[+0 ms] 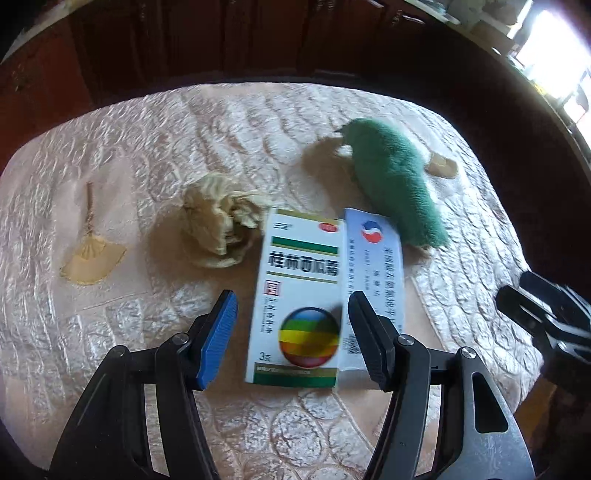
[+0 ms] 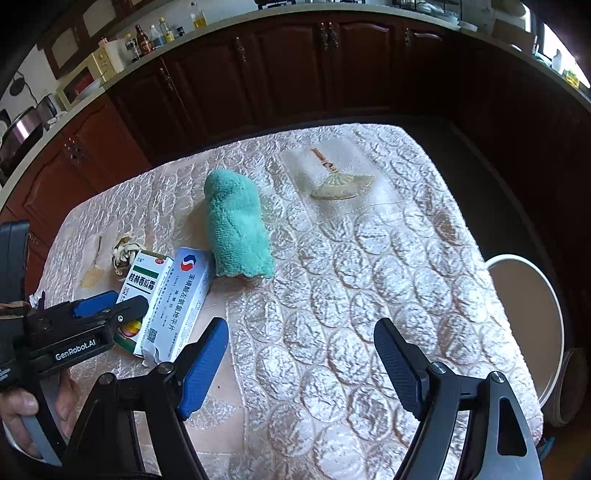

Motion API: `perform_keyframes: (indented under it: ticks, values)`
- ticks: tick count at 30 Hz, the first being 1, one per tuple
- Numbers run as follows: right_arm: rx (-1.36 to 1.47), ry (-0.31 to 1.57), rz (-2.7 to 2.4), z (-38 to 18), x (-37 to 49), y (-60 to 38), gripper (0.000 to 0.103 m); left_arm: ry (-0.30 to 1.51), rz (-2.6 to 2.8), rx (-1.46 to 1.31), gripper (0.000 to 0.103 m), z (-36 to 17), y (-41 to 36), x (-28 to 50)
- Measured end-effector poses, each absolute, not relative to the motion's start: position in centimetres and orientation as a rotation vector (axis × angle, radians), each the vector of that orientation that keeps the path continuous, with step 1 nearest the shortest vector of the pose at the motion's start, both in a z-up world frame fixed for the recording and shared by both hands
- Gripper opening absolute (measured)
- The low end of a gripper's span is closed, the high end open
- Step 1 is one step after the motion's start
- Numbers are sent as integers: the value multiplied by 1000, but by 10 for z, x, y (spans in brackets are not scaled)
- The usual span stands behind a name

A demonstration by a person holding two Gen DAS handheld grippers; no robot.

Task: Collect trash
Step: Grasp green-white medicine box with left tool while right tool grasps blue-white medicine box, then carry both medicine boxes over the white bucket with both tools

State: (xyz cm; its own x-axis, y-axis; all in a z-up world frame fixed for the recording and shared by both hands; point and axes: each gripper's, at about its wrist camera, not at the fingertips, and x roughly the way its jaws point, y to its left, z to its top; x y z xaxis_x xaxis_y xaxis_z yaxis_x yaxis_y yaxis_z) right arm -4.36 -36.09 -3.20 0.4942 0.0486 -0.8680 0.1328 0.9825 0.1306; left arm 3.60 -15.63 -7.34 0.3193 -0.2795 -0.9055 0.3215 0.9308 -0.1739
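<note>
A home kitchen. Behind the table point(image 2: 369, 258), with its quilted satin cover, runs a long row of dark red-brown wooden cabinets point(image 2: 258, 70) with brass handles, topped by a pale counter point(image 2: 280, 16). On the counter, up and left of the table, stand bottles point(image 2: 147, 37) of oil and sauce, a yellow box point(image 2: 105, 61) and a steel pot point(image 2: 22, 129). Beyond the table's far right corner a bright window point(image 1: 554, 48) lets in daylight. A white bucket point(image 2: 524, 325) sits on the floor just right of the table.

Two boxes point(image 1: 299, 299) are laid side by side on the desk point(image 1: 110, 147); crumpled paper point(image 1: 218, 221) at 10 o'clock, towel point(image 1: 395, 184) at 1 o'clock.
</note>
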Motion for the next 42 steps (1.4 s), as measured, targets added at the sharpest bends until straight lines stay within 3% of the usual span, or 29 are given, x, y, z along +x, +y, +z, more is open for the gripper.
perform_keyframes:
  ticks: [6,9,29,30,32,42]
  values:
    - [189,1061,-44,-34,-38,-356,79,1185,-349,50,61,-82,-156,41]
    - [194,1066,-36,-35,-37,-355,79,1229,-353,29,54,-90,-148,45]
    - [148,1175,125,-77,27,-255,79,1201,-414,-14,53,-63,-67,1]
    - [126,1181,119,-82,31,-249,78,1198,-436,-22,53,-61,-65,-2]
    - [91,1185,110,-88,33,-244,57,1196,-460,-38,53,-58,-63,-4]
    - [164,1119,183,-57,-8,-272,52,1147,-457,-5,53,-38,-78,-15]
